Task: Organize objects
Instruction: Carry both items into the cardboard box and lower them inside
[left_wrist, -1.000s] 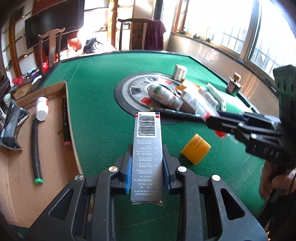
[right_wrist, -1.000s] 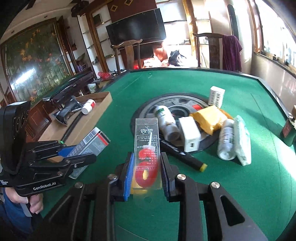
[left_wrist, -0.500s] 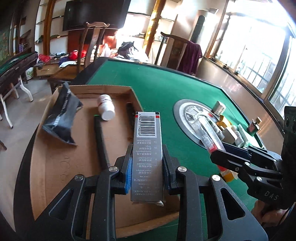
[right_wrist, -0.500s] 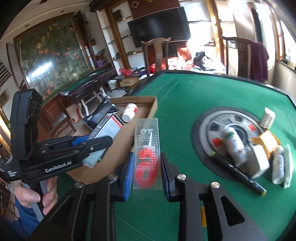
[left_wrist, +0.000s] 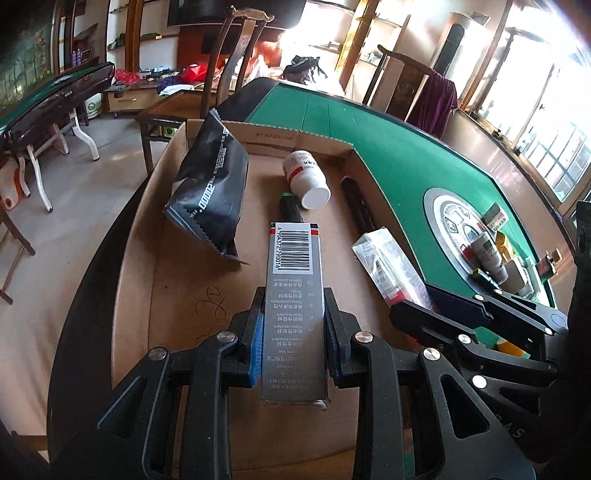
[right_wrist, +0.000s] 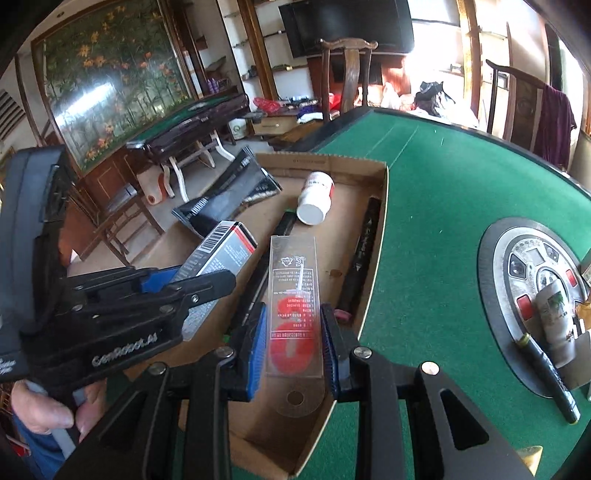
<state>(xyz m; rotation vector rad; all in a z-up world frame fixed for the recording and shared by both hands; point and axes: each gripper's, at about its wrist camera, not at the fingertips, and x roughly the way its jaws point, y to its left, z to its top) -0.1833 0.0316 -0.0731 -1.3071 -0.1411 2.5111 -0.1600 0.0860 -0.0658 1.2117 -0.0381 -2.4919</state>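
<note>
Cardboard tray (left_wrist: 133, 295) contents: 1 bottle (left_wrist: 304, 176) | 1 pouch (left_wrist: 210, 188) | 2 markers (right_wrist: 360, 258) (both black)

We see a large green felt table (left_wrist: 388, 155) with a dark rim. Two wooden chairs stand at its far edge – one (right_wrist: 517, 96) bears a purple garment (right_wrist: 556, 122). A second green table (right_wrist: 192, 122) stands before a floral mural (right_wrist: 110, 74). Bright windows (left_wrist: 546, 110) flood the grey tiled floor (left_wrist: 66, 206); a dark television (right_wrist: 347, 26) hangs on the wall.

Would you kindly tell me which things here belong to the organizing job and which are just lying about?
Job:
- grey barcode box, in left tool
- clear red-marked packet, in right tool
- cardboard tray

Lying about:
- wooden chair
- purple cloth
- folded table
</note>
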